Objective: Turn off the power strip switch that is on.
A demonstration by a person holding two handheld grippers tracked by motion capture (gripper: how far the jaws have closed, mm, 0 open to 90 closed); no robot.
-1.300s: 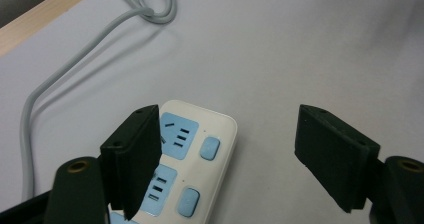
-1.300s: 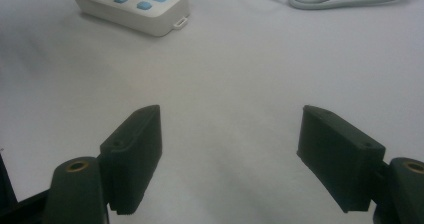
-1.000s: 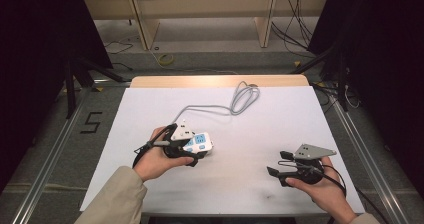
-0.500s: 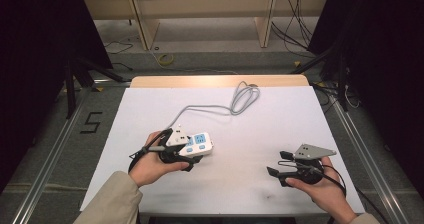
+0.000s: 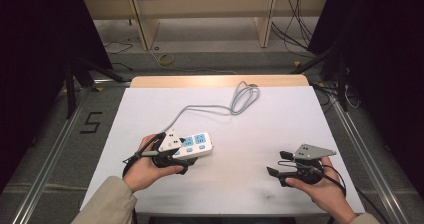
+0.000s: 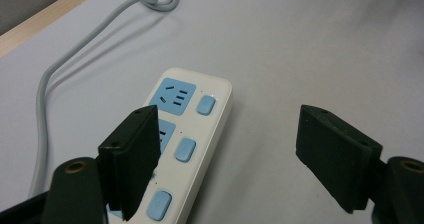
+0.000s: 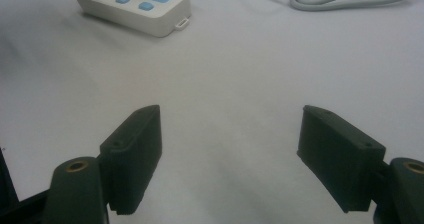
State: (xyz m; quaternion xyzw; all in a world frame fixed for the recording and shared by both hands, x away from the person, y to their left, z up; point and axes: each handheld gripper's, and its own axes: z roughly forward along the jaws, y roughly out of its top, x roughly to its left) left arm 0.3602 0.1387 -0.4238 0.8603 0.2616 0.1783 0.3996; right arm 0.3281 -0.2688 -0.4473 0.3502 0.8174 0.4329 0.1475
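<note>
Approach step: left gripper (image 6: 227, 154) is hovering, jaws spread, over the power strip (image 6: 187, 144) lying flat on the desk (image 5: 280, 129); one jaw overlaps its near end. Next, probably centring to straddle it. Right gripper (image 7: 230, 154) is idling, spread, holding nothing.

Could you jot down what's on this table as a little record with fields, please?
Surface: white table top
Main thing: white plastic power strip with blue sockets and blue buttons, lying flat
Cord: grey cable running from the strip to a loose coil at the far edge
Left gripper: open, one jaw over the strip, the other beside it above the table; nothing gripped
Right gripper: open, holding nothing, apart from the strip
</note>
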